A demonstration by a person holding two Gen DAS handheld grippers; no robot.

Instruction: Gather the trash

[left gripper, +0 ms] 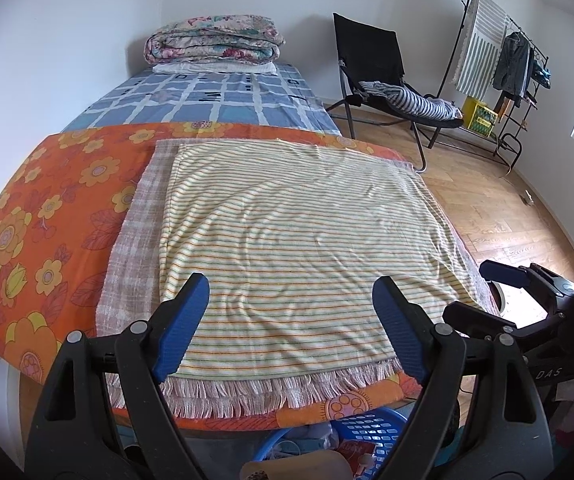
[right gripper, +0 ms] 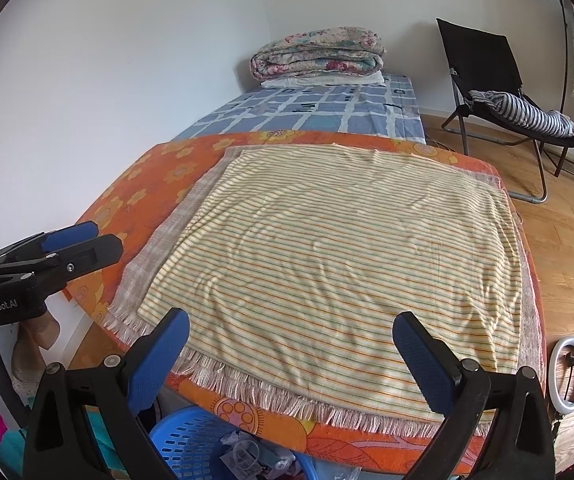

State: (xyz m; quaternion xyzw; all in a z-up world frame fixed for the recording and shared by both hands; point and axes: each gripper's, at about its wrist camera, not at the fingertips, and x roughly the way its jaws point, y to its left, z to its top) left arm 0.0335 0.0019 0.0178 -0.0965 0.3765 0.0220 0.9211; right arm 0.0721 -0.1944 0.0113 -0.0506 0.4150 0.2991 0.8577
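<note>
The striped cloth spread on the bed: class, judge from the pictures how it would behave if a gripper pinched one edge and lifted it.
The striped cloth would probably sag and fold, since soft wrinkles ripple across it. It looks thin, so likely light. It lies loose on a fringed cloth, so a push might bunch it.

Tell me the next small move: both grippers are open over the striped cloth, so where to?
Probably tip the left gripper down toward the blue perforated plastic basket under the bed's near edge. The yellow striped cloth shows no litter, both grippers hold nothing, and wrappers lie in that basket. The right gripper can wait.
</note>
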